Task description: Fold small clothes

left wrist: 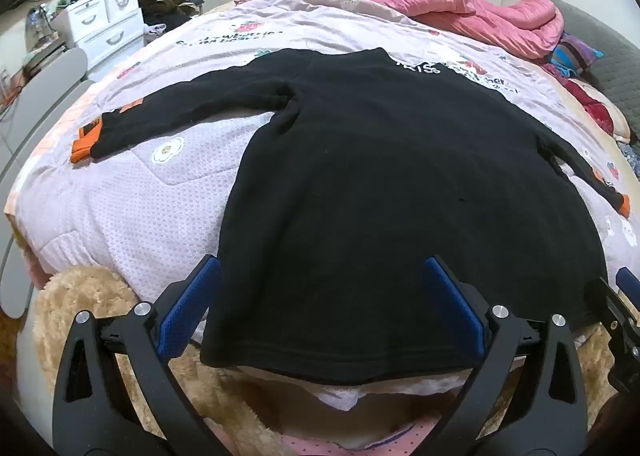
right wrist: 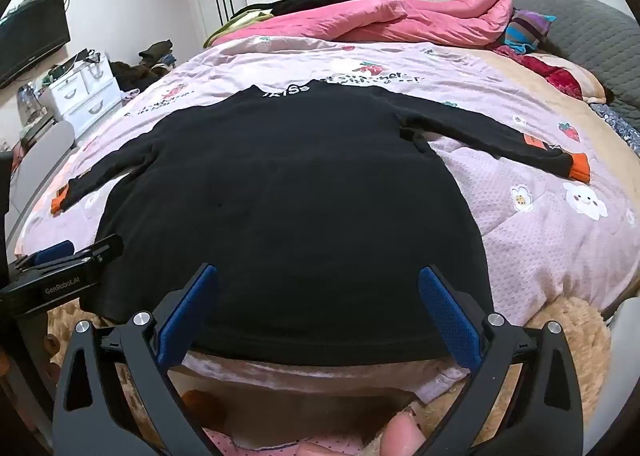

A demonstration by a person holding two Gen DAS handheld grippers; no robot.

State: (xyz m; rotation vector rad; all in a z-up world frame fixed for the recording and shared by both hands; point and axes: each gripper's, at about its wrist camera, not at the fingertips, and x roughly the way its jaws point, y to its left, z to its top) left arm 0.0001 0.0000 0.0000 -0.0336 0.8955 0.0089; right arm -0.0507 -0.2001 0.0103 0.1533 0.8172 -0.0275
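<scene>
A small black long-sleeved top (left wrist: 360,192) with orange cuffs lies flat on the bed, sleeves spread to both sides, hem nearest me. It also shows in the right wrist view (right wrist: 304,196). My left gripper (left wrist: 320,268) is open and empty, its blue pads either side of the hem's left part. My right gripper (right wrist: 318,276) is open and empty over the hem's right part. The right gripper shows at the right edge of the left wrist view (left wrist: 624,296), and the left gripper at the left edge of the right wrist view (right wrist: 64,256).
The bed has a lilac printed quilt (left wrist: 160,192) and a bunched pink duvet (right wrist: 400,16) at the far end. A tan plush item (left wrist: 100,316) lies at the near edge. White drawers (left wrist: 108,24) and a TV (right wrist: 32,40) stand on the left.
</scene>
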